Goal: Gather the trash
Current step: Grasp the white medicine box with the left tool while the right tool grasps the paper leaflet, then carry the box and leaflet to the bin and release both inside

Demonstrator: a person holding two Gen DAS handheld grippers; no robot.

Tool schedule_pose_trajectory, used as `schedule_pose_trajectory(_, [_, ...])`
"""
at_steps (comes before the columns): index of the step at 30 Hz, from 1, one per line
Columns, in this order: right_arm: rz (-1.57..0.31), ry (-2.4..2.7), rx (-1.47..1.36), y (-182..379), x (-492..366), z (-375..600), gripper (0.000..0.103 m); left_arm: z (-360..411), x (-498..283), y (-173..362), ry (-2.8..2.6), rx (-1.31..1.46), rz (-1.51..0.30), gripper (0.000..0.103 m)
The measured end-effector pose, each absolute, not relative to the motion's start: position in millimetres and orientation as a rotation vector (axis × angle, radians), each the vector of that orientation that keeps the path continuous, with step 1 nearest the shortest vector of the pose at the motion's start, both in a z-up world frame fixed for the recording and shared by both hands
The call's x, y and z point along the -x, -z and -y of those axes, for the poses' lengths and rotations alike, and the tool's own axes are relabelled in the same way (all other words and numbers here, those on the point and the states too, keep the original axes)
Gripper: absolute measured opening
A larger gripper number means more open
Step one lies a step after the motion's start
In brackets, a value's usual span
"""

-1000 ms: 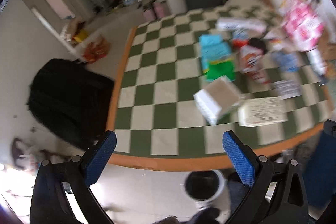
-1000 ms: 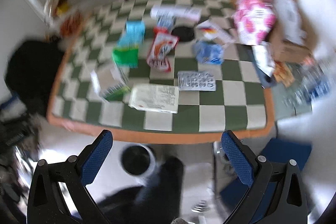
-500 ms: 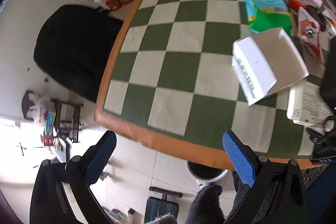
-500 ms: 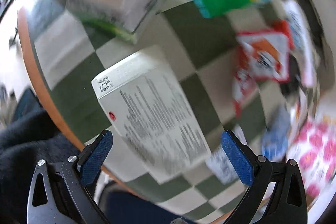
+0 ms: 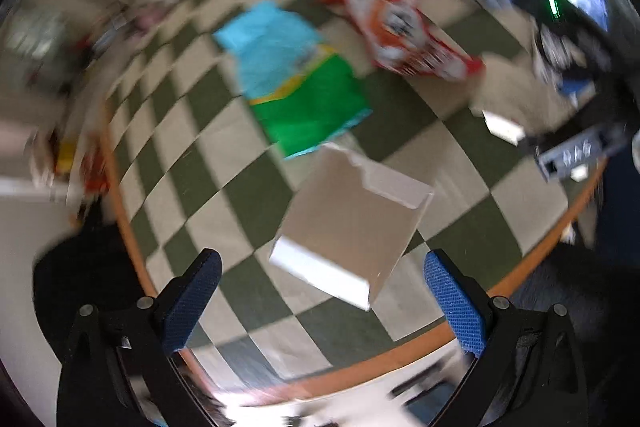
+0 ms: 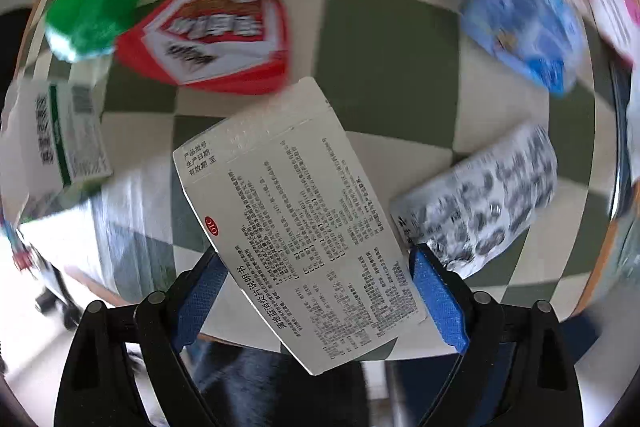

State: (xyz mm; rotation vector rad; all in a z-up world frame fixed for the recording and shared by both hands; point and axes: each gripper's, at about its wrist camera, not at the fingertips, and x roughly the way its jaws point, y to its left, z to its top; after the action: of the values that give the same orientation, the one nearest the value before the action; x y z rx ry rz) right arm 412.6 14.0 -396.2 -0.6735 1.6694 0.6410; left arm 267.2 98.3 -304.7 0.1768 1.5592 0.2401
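My right gripper (image 6: 314, 291) is over the white printed box (image 6: 296, 219) on the checkered worktop (image 6: 384, 55); jaws have just been closing, box between them, pads not clearly pressing. My left gripper (image 5: 322, 301) has jaws wide, empty, above the plain grey box (image 5: 352, 223).

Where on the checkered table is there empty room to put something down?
Bare squares lie left of the green packet and open grey box, toward the orange table edge. It is crowded around the red wrapper and beyond.
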Motion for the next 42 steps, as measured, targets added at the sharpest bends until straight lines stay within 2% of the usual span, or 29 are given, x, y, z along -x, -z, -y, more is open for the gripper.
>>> schedule_pose_trajectory(4, [-1.667,-0.64,0.635,395,-419,-3,0.093,-101,-285,329,-0.148,-0.277,-1.639,0.103])
schedule_pose_trajectory(13, [-1.648,-0.661,0.668,393,-427,13,0.094,-108,-312,365,-0.054,-0.256,-1.739,0.103])
schedule_pose_trajectory(14, [-1.644,-0.658,0.673,392,-427,13,0.094,-108,-313,368,-0.057,-0.248,-1.741,0.1])
schedule_pose_trajectory(17, [-1.629,-0.654,0.686,393,-422,9,0.094,-106,-314,374,-0.058,-0.216,-1.741,0.084])
schedule_pose_trajectory(22, [-1.593,-0.655,0.694,391,-410,9,0.088,-102,-310,370,-0.101,-0.178,-1.707,0.08])
schedule_pose_trajectory(33, [-1.542,-0.667,0.648,376,-389,12,0.087,-104,-268,341,-0.351,0.07,-1.581,0.08])
schedule_pose_trajectory(42, [-1.457,-0.693,0.547,340,-349,18,0.085,-115,-207,307,-0.578,0.336,-1.407,0.08])
